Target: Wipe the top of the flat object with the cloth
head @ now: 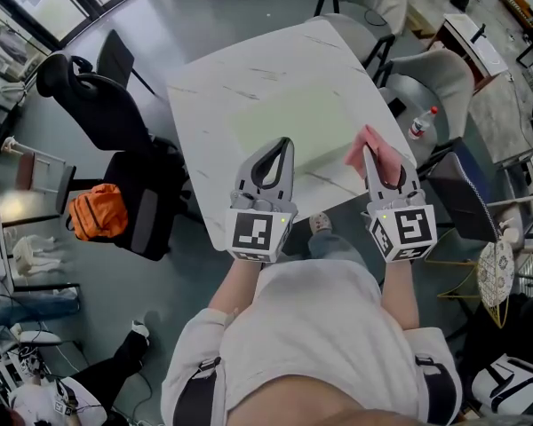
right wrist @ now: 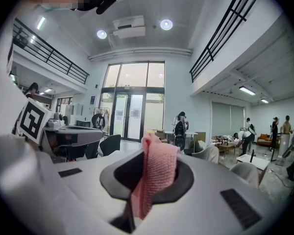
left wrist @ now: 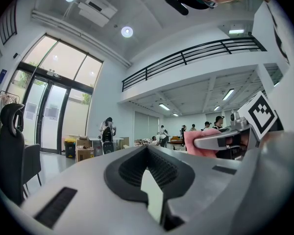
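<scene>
Right gripper [head: 376, 155] clamps pink cloth [right wrist: 156, 173]; left gripper [head: 282, 146] jaws together, empty; pale-green flat object [head: 289, 122] on marble table [head: 249, 65].

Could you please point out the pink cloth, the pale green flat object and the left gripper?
Cloth [right wrist: 154, 173]: right gripper view, middle of the pinched fold.
Flat object [head: 293, 127]: head view, bare centre of its top.
Left gripper [head: 284, 145]: head view, where its tips meet.
</scene>
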